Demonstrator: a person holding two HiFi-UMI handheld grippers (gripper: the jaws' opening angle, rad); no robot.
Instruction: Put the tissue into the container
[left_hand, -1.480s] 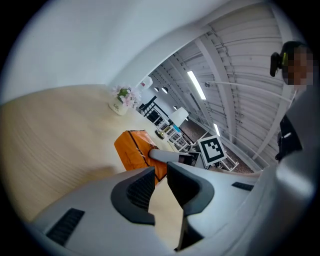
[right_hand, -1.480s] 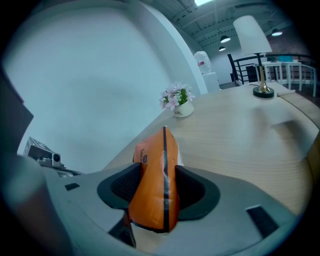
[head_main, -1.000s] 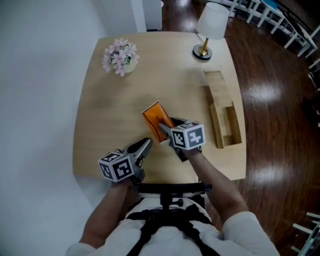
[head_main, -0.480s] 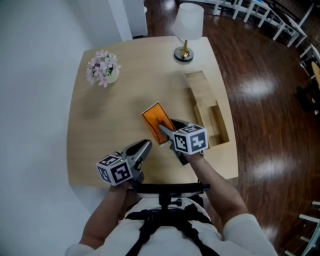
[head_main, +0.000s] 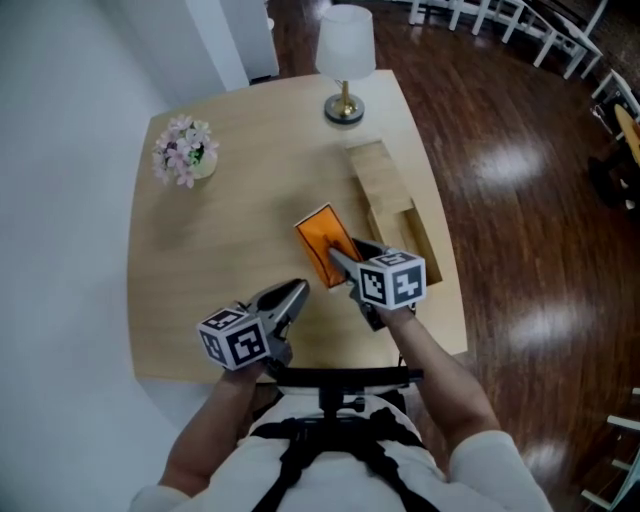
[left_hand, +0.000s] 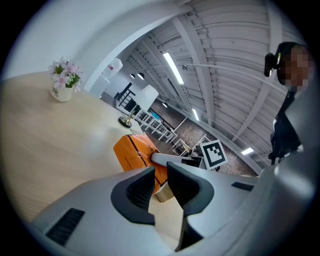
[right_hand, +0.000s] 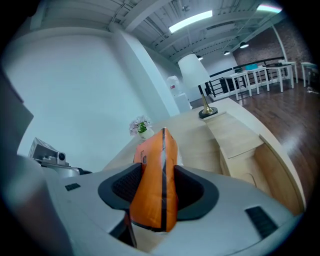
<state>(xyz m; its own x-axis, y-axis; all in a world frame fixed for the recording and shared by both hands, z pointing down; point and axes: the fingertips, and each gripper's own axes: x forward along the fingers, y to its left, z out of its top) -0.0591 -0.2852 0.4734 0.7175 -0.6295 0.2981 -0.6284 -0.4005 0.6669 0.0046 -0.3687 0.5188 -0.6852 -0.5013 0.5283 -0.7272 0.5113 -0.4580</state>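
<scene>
Head view first: your right tool (head_main: 338, 258) is clamped on the orange tissue pack (head_main: 322, 238). The pack sits up off the desk (head_main: 220, 230), just to the left of the wooden container (head_main: 383, 190) and not in it. Your left tool (head_main: 296, 291) hangs over the near edge of the desk, a bit apart from the pack and pointing roughly toward it. At the far end of the desk there's a white lamp (head_main: 345, 50), and a little pot of pink flowers (head_main: 183, 152) sits over by the far left corner.

Left gripper view: that tool's jaws stand only a narrow gap apart and there's nothing between them. Past them you can see the tissue pack (left_hand: 131, 150) with one finger of your right tool lying across it, and that tool's marker cube (left_hand: 214, 154) behind. The flowers (left_hand: 62, 80) and lamp (left_hand: 145, 100) are further back on the desk.

Right gripper view: the pack (right_hand: 157, 175) stands on edge between the jaws, with both pads pressed flat against its sides, so it's a solid grip. The container (right_hand: 240, 145) lies ahead and to the right, its open compartment nearest you. The lamp (right_hand: 195, 75) is beyond the container and the flowers (right_hand: 141, 127) are straight behind the pack.
</scene>
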